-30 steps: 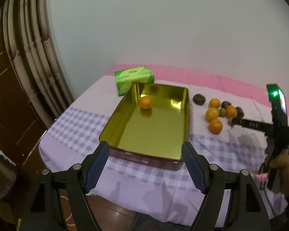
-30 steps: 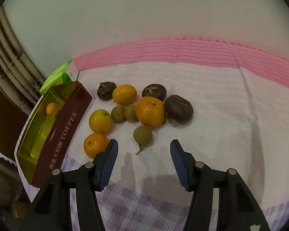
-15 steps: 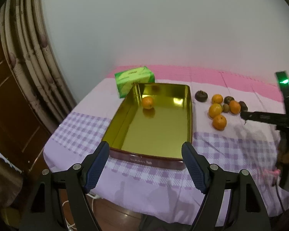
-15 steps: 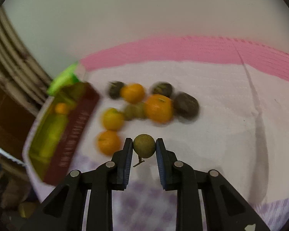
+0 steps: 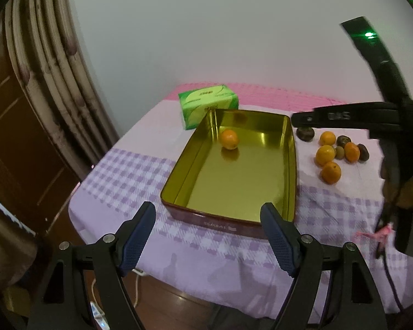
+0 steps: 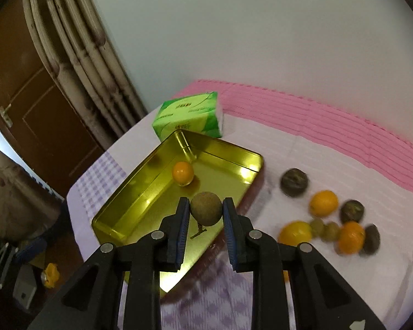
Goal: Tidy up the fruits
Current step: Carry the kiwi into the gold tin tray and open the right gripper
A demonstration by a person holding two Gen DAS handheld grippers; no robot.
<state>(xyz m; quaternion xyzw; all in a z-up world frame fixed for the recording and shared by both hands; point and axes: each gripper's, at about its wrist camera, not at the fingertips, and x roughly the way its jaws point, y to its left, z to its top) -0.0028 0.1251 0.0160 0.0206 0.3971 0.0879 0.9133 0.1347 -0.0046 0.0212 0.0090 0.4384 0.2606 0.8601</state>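
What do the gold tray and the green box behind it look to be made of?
Gold tray: likely thin metal tin; its mirror-bright inside reflects the orange fruit, and its outer wall is maroon. Green box: probably a soft plastic-wrapped tissue pack, glossy printed wrap, slightly rounded edges.

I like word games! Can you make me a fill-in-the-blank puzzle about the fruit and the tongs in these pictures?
1. The right tongs are shut on a small ____ fruit.
2. The gold tin holds just ____ orange.
3. The box behind the tin is colored ____.
4. The left tongs are ____ and hold nothing.

Missing words: brown; one; green; open
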